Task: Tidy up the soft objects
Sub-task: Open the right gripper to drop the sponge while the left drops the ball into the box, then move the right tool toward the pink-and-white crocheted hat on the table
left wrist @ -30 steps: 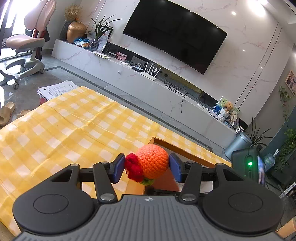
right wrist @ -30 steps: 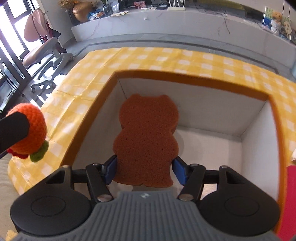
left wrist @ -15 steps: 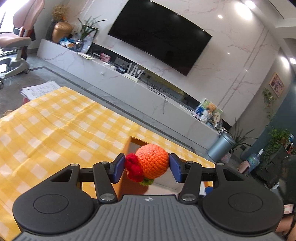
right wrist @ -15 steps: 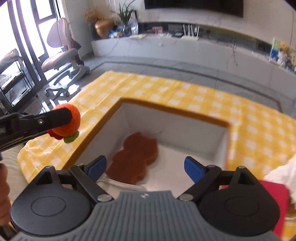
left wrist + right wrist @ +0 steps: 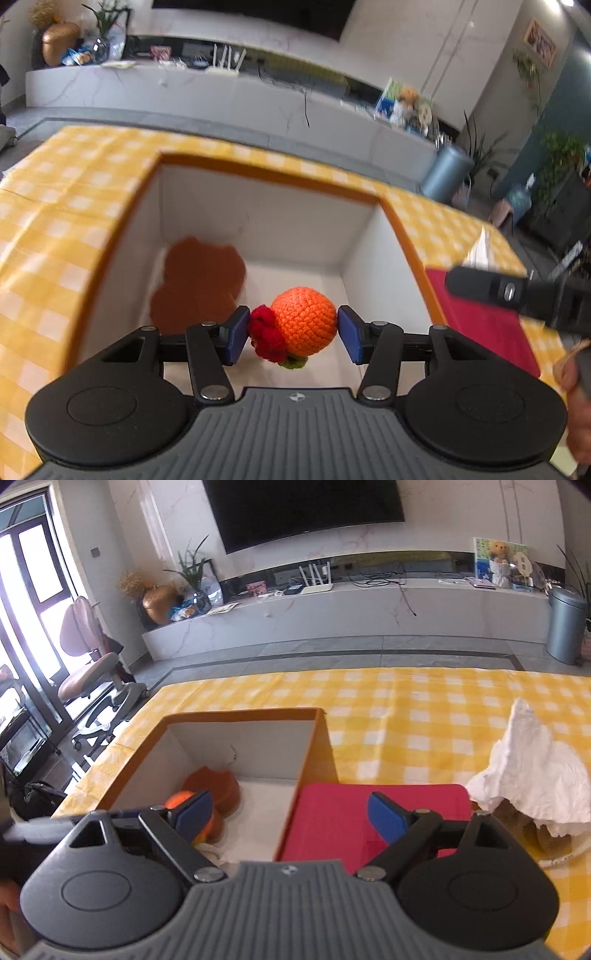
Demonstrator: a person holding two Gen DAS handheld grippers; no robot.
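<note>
My left gripper (image 5: 291, 334) is shut on an orange crocheted ball with a red flower (image 5: 301, 325) and holds it over the open orange box (image 5: 258, 177). A brown bear-shaped sponge (image 5: 199, 278) lies on the box's white floor at the left. My right gripper (image 5: 290, 814) is open and empty, above the box's right wall (image 5: 317, 760) and a red pad (image 5: 369, 812). In the right wrist view the sponge (image 5: 218, 790) and a bit of the ball (image 5: 179, 799) show inside the box.
A crumpled white tissue (image 5: 532, 771) sits on a dish at the right of the yellow checked tablecloth (image 5: 406, 709). The right gripper's arm (image 5: 517, 293) reaches across the red pad (image 5: 484, 325) in the left wrist view. A TV console stands behind.
My right gripper let go of the bear sponge into the box, then pulled back and up to the right. My left gripper carried the crocheted ball over the box and tilted down into it.
</note>
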